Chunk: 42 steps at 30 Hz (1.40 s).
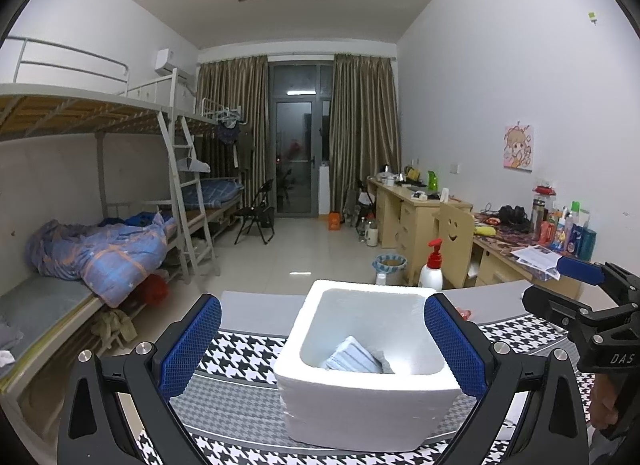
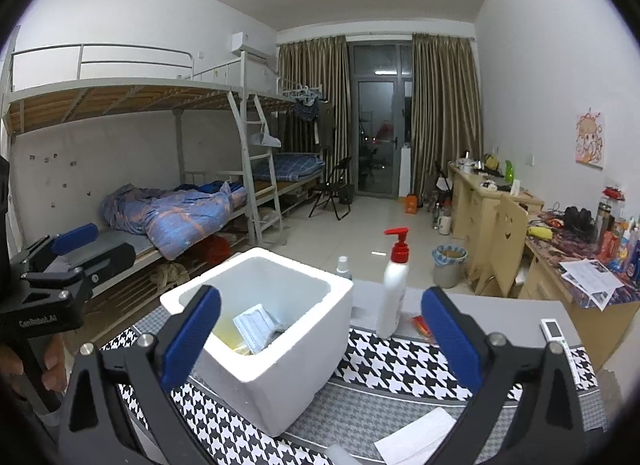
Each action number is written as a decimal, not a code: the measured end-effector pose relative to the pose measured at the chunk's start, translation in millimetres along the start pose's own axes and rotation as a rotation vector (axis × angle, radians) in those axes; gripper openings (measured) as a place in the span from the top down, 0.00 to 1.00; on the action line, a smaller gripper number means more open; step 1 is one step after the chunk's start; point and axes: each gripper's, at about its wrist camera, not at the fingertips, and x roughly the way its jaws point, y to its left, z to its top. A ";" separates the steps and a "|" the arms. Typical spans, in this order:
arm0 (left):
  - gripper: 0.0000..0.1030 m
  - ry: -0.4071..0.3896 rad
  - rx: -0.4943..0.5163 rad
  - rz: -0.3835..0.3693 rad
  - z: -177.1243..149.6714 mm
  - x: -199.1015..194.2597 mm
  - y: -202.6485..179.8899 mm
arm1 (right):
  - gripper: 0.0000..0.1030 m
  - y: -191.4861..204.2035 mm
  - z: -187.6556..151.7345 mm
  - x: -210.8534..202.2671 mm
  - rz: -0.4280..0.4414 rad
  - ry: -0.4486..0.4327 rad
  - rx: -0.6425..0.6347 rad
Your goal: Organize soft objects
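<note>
Houndstooth mat point(image 2: 400, 369): one foam box point(image 2: 280, 377), two empty grippers.

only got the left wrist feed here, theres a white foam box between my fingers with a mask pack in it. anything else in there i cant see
Observer: Yes. The right wrist view shows something yellow on the bottom of the foam box, beside the mask pack.
Operator: ok and whats right of the box on the cloth
Observer: A white sheet of paper lies on the houndstooth cloth, near the right gripper.
Operator: anything further right
Observer: A small white remote rests at the cloth's right edge.
Operator: is the right gripper holding something
Observer: No, its fingers are open and empty.
</note>
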 end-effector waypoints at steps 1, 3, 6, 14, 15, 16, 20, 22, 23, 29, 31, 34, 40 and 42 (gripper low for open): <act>0.01 -0.001 0.002 -0.004 0.2 -1.1 -1.1 | 0.01 -0.6 0.1 -1.6 0.000 -0.002 0.002; 0.01 -0.006 0.004 -0.010 0.2 -4.2 -3.7 | 0.01 -1.7 0.3 -5.3 -0.004 -0.009 0.003; 0.01 -0.009 0.009 -0.022 -0.1 -7.4 -6.7 | 0.01 -3.7 -1.3 -9.4 -0.011 -0.014 0.006; 0.01 -0.017 0.018 -0.042 -2.2 -15.3 -14.0 | 0.01 -11.5 -7.4 -19.6 -0.025 -0.020 0.017; 0.01 -0.016 0.017 -0.042 -3.0 -15.9 -14.5 | 0.01 -12.6 -8.2 -21.1 -0.028 -0.022 0.018; 0.01 -0.015 0.017 -0.043 -3.6 -16.3 -15.0 | 0.01 -13.9 -8.7 -22.3 -0.030 -0.022 0.022; 0.01 -0.015 0.015 -0.048 -6.2 -17.3 -18.0 | 0.01 -17.4 -13.0 -27.6 -0.030 -0.023 0.031; 0.01 -0.015 0.012 -0.052 -7.8 -17.1 -19.4 | 0.01 -17.8 -16.4 -29.1 -0.032 -0.020 0.028; 0.01 -0.014 0.013 -0.054 -9.1 -16.8 -20.7 | 0.01 -17.9 -17.8 -29.4 -0.036 -0.017 0.026; 0.01 -0.007 0.022 -0.073 -14.7 -15.0 -27.0 | 0.01 -19.8 -26.8 -31.0 -0.049 -0.007 0.021; 0.01 -0.005 0.022 -0.077 -16.4 -15.2 -27.2 | 0.01 -20.9 -27.1 -31.6 -0.055 -0.010 0.021; 0.01 -0.004 0.025 -0.085 -18.5 -15.6 -29.6 | 0.01 -23.7 -30.7 -34.7 -0.055 -0.009 0.030; 0.01 -0.001 0.031 -0.115 -23.3 -17.3 -34.1 | 0.01 -23.7 -35.2 -39.4 -0.069 -0.012 0.025; 0.01 -0.001 0.036 -0.123 -24.3 -17.6 -35.8 | 0.01 -24.9 -36.4 -41.0 -0.073 -0.015 0.026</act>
